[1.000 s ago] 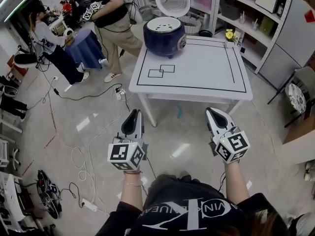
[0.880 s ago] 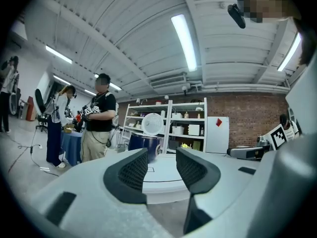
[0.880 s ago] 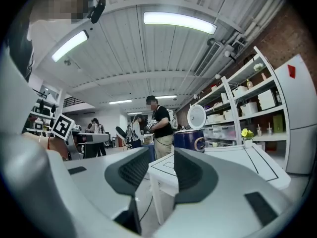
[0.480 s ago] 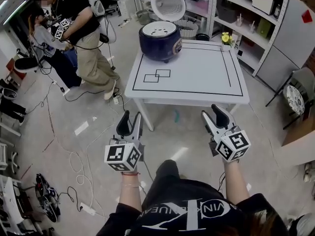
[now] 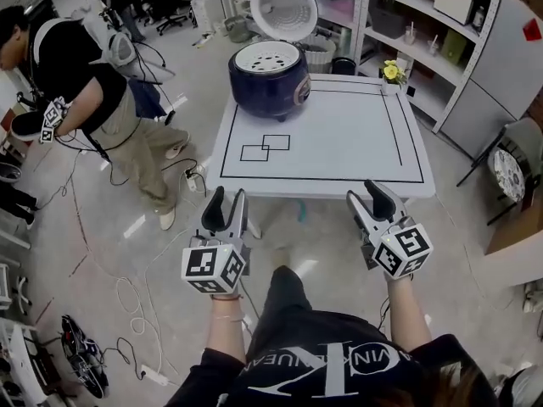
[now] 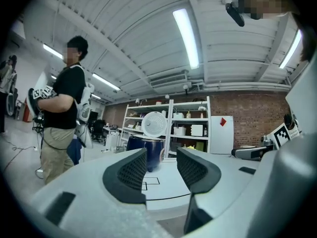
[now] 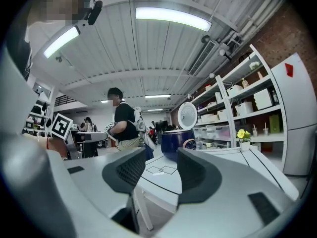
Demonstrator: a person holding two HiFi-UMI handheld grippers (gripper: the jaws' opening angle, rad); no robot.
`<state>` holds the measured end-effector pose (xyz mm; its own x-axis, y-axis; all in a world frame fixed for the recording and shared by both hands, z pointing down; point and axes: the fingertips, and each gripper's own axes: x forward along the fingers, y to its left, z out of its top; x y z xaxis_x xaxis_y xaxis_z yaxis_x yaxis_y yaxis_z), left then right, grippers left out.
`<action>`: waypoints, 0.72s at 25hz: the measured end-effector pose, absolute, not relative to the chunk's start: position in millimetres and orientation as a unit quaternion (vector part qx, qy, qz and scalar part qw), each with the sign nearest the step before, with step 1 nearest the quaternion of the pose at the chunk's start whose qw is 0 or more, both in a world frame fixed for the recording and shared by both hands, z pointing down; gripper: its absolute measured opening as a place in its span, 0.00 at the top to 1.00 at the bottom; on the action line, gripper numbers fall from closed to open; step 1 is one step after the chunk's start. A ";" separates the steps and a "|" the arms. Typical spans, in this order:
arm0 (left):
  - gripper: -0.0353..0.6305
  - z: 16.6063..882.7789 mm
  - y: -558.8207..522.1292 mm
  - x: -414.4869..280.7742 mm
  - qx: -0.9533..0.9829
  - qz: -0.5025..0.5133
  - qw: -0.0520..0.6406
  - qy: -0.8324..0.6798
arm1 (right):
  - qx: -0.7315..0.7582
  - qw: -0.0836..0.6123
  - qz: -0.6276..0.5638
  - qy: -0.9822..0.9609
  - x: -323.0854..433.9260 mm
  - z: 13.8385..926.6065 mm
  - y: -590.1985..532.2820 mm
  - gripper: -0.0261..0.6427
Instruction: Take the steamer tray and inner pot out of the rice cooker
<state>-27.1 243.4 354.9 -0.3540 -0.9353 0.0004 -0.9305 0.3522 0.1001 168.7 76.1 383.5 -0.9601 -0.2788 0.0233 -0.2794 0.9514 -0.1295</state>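
Observation:
A navy rice cooker (image 5: pixel 268 79) stands on the far left corner of the white table (image 5: pixel 339 134), its white lid (image 5: pixel 284 8) raised. A white perforated steamer tray (image 5: pixel 266 58) sits in its top; the inner pot is hidden under it. My left gripper (image 5: pixel 226 204) and right gripper (image 5: pixel 366 197) hover side by side just short of the table's near edge, well away from the cooker. Both are open and empty. The left gripper view shows the cooker (image 6: pixel 153 151) between the open jaws of the left gripper (image 6: pixel 161 165). In the right gripper view the cooker (image 7: pixel 177 142) stands far beyond the right gripper (image 7: pixel 161 170).
A person (image 5: pixel 85 100) with grippers stands on the floor to the left of the table. Shelves (image 5: pixel 424 32) line the back right, and a small flower pot (image 5: pixel 394 70) sits on the table's far right corner. Cables (image 5: pixel 136 287) lie on the floor at the left.
Both grippers went from shut to open and moved forward toward the table. The person at the left walked further left and nearer.

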 end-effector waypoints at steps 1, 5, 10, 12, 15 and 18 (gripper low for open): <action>0.71 354.0 232.6 -37.5 0.571 -0.039 0.028 -0.820 | 0.143 0.003 0.066 -0.988 158.6 383.4 67.8 0.69; 0.71 345.0 190.8 -86.1 0.579 -0.037 0.026 -0.814 | 0.149 0.006 0.065 -0.987 110.8 379.5 34.6 0.69; 0.71 337.9 144.5 -144.9 0.589 -0.036 0.029 -0.807 | 0.154 0.015 0.069 -0.986 49.2 377.0 -4.3 0.69; 0.71 337.5 126.9 -168.0 0.593 -0.033 0.032 -0.804 | 0.159 0.019 0.071 -0.985 25.2 377.0 -20.1 0.69; 0.71 336.6 102.0 -201.9 0.598 -0.029 0.036 -0.800 | 0.166 0.033 0.073 -0.983 -9.4 378.1 -42.0 0.69; 0.71 336.0 80.4 -231.3 0.604 -0.026 0.040 -0.796 | 0.171 0.037 0.073 -0.982 -39.8 377.1 -59.8 0.69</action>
